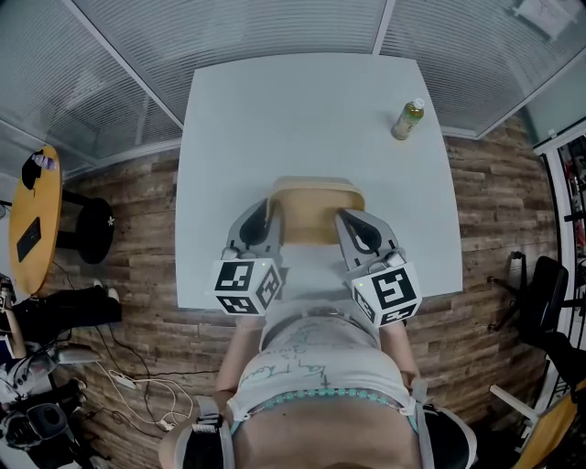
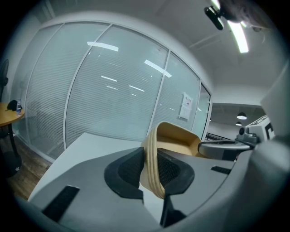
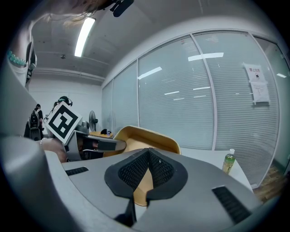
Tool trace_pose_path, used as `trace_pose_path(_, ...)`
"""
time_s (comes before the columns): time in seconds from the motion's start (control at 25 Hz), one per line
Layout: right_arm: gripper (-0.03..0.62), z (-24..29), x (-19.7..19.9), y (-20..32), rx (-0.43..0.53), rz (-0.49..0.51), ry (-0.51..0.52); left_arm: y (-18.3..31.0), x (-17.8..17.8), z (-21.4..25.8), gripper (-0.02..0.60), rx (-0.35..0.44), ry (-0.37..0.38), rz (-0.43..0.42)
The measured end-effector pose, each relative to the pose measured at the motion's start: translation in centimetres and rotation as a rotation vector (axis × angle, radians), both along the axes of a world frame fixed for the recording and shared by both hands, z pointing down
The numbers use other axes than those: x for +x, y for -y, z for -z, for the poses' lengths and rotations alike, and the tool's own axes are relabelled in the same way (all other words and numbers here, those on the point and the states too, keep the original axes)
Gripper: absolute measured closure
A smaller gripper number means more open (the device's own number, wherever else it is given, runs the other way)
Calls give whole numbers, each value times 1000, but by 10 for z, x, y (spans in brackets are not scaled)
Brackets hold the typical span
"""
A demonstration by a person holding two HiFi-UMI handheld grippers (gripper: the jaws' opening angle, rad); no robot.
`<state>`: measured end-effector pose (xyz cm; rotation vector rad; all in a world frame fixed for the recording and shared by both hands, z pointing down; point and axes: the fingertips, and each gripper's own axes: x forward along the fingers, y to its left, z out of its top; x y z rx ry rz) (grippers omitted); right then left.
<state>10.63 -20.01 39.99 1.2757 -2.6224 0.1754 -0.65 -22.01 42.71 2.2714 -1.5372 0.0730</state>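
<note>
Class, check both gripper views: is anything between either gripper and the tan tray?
Nothing visible. The left gripper and right gripper each clamp directly on the rim of the tan tray. The bottle stands apart, far across the table.

White table (image 1: 302,119), sq. top, on wood-plank floor (image 1: 137,275). Green drink bottle (image 1: 408,119) upright nr table's far-right corner, white cap. Glass partition w/ blinds (image 1: 229,23) runs behind the table; paper notice (image 3: 256,74) stuck on it. Round wooden side table (image 1: 37,220) at far left, flat black item (image 1: 28,236) on top; black stool (image 1: 92,229) just beside it. White cables (image 1: 137,389) loose on floor, bottom left. Black office chair (image 1: 549,284) at right edge. Ceiling strip light (image 3: 84,36) on.
</note>
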Motion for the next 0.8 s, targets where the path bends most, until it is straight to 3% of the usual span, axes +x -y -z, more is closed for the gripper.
trace_pose_path(0.8,594,-3,3,3,-18,-14,-2,2,2,-2,537,-4,2,-4)
